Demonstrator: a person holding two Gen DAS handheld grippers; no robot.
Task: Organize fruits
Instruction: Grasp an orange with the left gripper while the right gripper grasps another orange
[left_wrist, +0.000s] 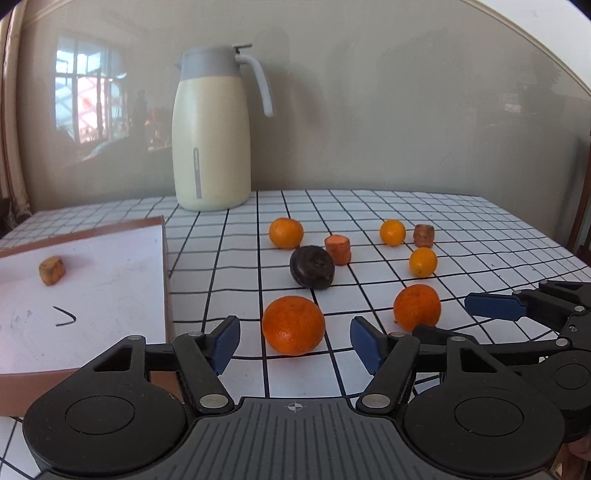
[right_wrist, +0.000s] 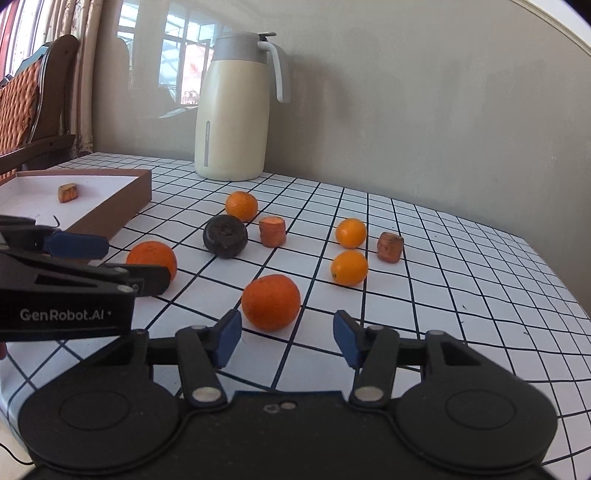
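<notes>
Several oranges, carrot chunks and one dark round fruit lie on the checked tablecloth. My left gripper is open, and a large orange sits between its blue pads with a gap on each side. The right wrist view shows this same gripper around that orange. My right gripper is open too, its pads either side of another orange, apart from it. It reaches in from the right edge of the left wrist view, around that orange. A brown tray with a white floor holds one carrot chunk.
A cream thermos jug stands at the back by the wall. Two small yellow-orange fruits and carrot chunks lie beyond the grippers. A wooden chair stands left of the table.
</notes>
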